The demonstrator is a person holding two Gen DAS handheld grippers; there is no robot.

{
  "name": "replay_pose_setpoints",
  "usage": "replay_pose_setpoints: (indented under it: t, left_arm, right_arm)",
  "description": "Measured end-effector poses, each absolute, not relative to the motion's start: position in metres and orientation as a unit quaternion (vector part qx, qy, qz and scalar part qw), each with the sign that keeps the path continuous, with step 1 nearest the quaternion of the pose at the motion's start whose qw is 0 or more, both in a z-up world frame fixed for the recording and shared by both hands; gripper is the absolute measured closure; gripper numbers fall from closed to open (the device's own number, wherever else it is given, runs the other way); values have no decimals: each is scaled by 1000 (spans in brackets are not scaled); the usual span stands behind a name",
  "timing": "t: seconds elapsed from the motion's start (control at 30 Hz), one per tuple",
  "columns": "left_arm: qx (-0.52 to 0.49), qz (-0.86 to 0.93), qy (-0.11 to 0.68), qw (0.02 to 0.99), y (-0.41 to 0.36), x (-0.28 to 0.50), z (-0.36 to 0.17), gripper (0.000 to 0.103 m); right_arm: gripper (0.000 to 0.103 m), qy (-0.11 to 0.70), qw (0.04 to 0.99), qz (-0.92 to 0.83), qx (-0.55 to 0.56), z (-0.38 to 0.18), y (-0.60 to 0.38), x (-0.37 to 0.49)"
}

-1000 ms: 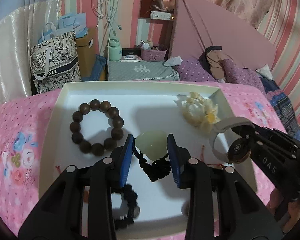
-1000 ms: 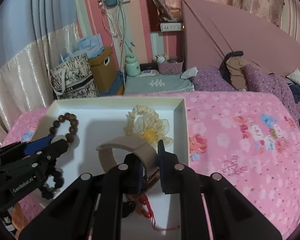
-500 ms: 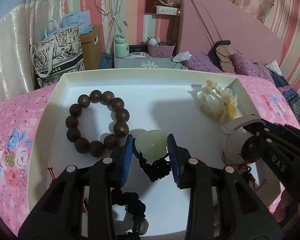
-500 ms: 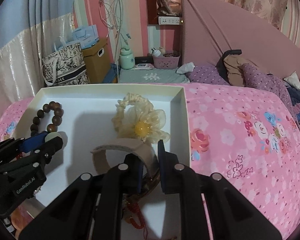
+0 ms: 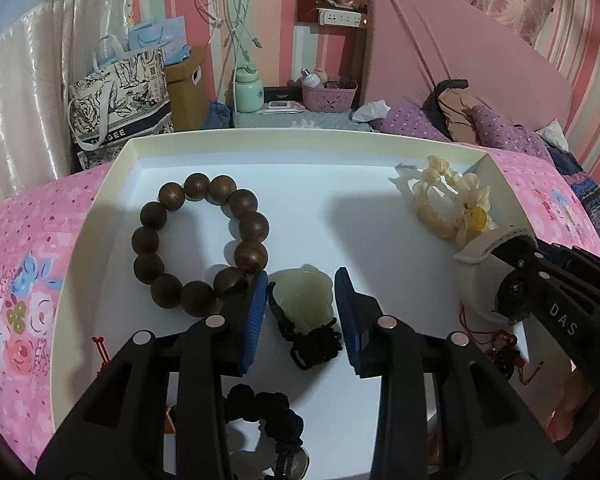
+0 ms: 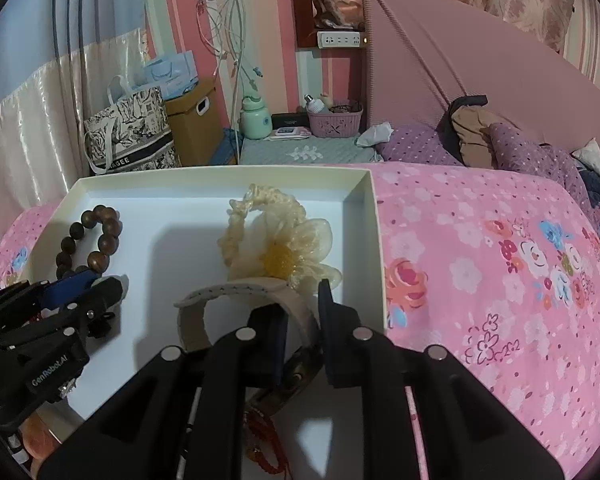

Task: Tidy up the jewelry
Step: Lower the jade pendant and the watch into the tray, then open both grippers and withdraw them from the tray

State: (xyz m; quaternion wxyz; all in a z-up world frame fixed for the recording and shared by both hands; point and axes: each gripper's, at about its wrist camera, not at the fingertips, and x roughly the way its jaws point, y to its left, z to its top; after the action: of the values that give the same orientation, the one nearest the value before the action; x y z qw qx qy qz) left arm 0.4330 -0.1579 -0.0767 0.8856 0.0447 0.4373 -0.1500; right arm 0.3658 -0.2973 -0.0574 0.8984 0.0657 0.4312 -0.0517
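A white tray (image 5: 112, 184) lies on the pink bed. My left gripper (image 5: 301, 300) is shut on a pale green jade pendant (image 5: 304, 300) with a black knotted cord (image 5: 314, 346), just above the tray floor. A brown wooden bead bracelet (image 5: 198, 240) lies left of it, touching the left finger. My right gripper (image 6: 302, 320) is shut on a watch with a beige strap (image 6: 236, 294), held over the tray's right side, next to a cream flower scrunchie (image 6: 276, 240). The watch also shows in the left wrist view (image 5: 484, 244).
A black bead bracelet (image 5: 268, 404) and red cords (image 6: 264, 440) lie at the tray's near side. The tray's right wall (image 6: 374, 240) stands beside my right gripper. A pink floral bedsheet (image 6: 500, 280) surrounds the tray. A nightstand (image 6: 308, 152) and bags stand behind.
Both grippers have moved forward and lower over the tray, each keeping its hold. The pendant now sits closer to the wooden bracelet, and the watch closer to the scrunchie.
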Motion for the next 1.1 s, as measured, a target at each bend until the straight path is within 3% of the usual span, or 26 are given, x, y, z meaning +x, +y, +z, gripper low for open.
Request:
replay_pose_setpoints:
  t: [0.4, 0.47, 0.7, 0.87, 1.0, 1.1]
  left_arm:
    - [39, -149, 437, 886, -155, 431, -76, 69]
    - [38, -150, 437, 886, -156, 431, -77, 69]
    - [40, -149, 434, 888, -155, 430, -75, 64]
    - [40, -151, 428, 890, -155, 428, -73, 58]
    - [42, -152, 428, 890, -156, 427, -72, 56]
    - [42, -152, 427, 890, -155, 427, -72, 55]
  right_arm:
    - [85, 443, 893, -58, 58, -58, -298, 367]
    - [72, 448, 890, -55, 66, -59, -300, 367]
    - [66, 454, 886, -43, 81, -58, -301, 366]
    - [52, 457, 885, -32, 76, -56, -293, 364]
    - [47, 461, 885, -32, 54, -55, -286, 362]
    - [33, 459, 887, -33, 44, -51, -284, 360]
